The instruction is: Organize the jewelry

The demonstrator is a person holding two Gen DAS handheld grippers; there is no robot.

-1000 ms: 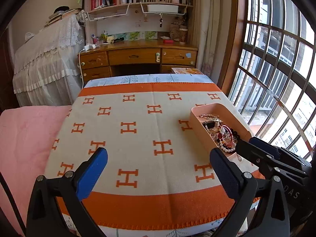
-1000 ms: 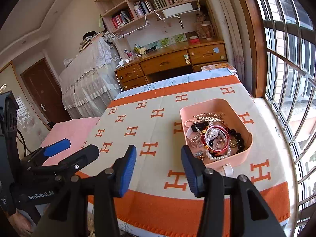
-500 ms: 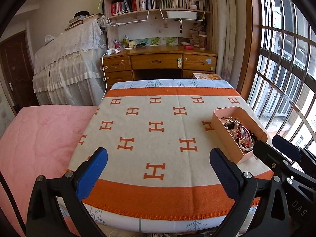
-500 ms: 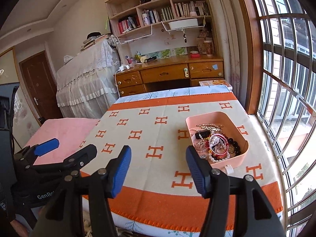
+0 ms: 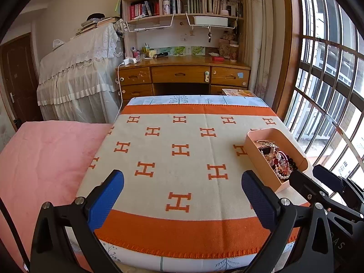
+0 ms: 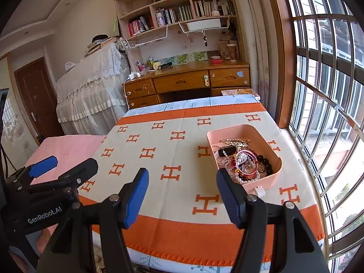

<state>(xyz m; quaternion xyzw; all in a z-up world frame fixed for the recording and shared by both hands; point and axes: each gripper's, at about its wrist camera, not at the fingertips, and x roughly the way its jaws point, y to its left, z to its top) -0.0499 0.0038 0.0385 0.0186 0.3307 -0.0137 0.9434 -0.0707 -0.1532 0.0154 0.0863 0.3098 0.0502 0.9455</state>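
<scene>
A pink tray (image 6: 271,146) sits at the right side of a table with an orange and cream H-pattern cloth (image 6: 173,159). It holds a tangle of jewelry (image 6: 243,161): pearl strands, a red bangle, dark beads, gold chains. The tray also shows in the left wrist view (image 5: 261,159). My right gripper (image 6: 182,192) is open and empty, above the table's near edge, left of the tray. My left gripper (image 5: 182,196) is open and empty over the near middle of the cloth.
A pink blanket (image 5: 45,159) lies left of the table. A wooden desk (image 5: 182,75) with shelves stands behind it. A barred window (image 6: 329,113) runs along the right. A small white object (image 6: 259,191) sits at the tray's near end.
Both grippers have pulled back and up from the table, so more of the room and cloth shows. Both stay open and empty; the tray has not moved.
</scene>
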